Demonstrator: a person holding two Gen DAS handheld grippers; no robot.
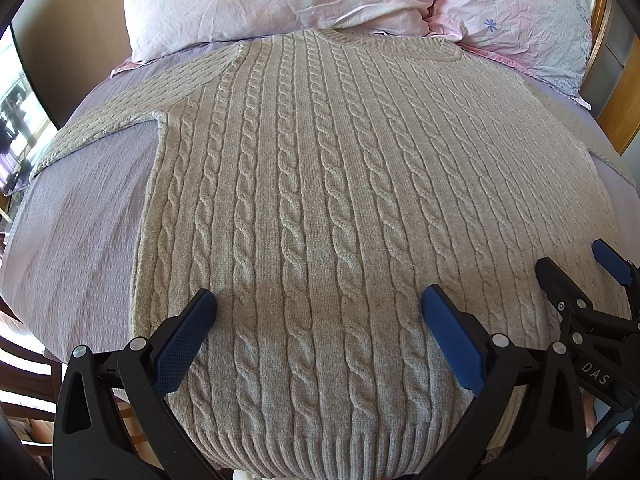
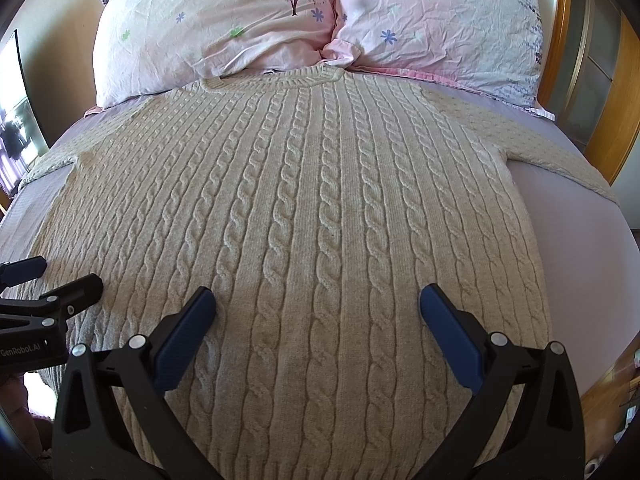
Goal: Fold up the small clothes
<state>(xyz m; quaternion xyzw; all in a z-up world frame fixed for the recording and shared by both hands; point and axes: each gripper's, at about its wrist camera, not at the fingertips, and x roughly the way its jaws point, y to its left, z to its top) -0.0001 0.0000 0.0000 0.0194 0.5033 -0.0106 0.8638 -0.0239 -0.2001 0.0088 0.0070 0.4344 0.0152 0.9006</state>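
A beige cable-knit sweater (image 1: 320, 184) lies flat on the bed, neck toward the pillows, hem nearest me, both sleeves spread out sideways; it also shows in the right wrist view (image 2: 304, 208). My left gripper (image 1: 318, 304) hovers open and empty over the lower left part of the sweater. My right gripper (image 2: 318, 300) hovers open and empty over the lower right part. The right gripper shows at the right edge of the left wrist view (image 1: 576, 272), the left gripper at the left edge of the right wrist view (image 2: 52, 276).
The bed has a lilac sheet (image 1: 80, 216). Two pink flowered pillows (image 2: 224, 24) (image 2: 440, 28) lie at its head beyond the sweater's neck. A wooden bed frame (image 2: 560, 40) runs along the right. A dark screen (image 2: 16, 92) stands at the left.
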